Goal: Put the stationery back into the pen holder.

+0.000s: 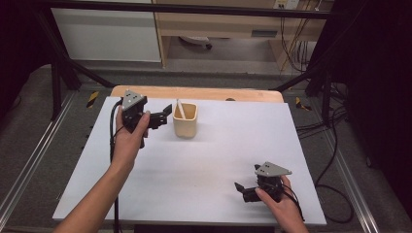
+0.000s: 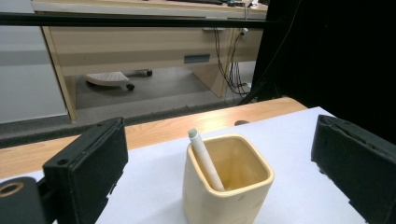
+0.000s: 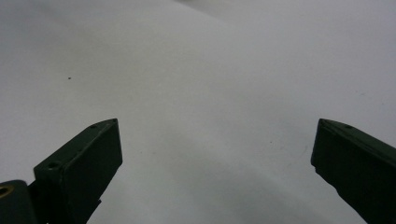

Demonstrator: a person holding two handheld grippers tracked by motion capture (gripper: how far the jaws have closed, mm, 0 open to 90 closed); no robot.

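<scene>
A cream square cup (image 1: pixel 185 120) stands on the white table (image 1: pixel 209 155) toward the back, a pale pen (image 1: pixel 179 108) leaning inside it. In the left gripper view the cup (image 2: pixel 227 186) sits between and just beyond the two black jaws, with the pen (image 2: pixel 205 158) resting against its left wall. My left gripper (image 1: pixel 165 114) is open, held just left of the cup and pointed at it. My right gripper (image 1: pixel 241 190) is open near the front right of the table, low over the bare surface. The right gripper view has its jaws spread wide above the white tabletop (image 3: pixel 201 93).
A wooden strip (image 1: pixel 194 92) runs along the table's back edge. Black frame bars (image 1: pixel 63 63) and cables (image 1: pixel 335 145) flank the table. A wooden desk (image 2: pixel 140 42) and chair base (image 2: pixel 109 78) stand behind on the floor.
</scene>
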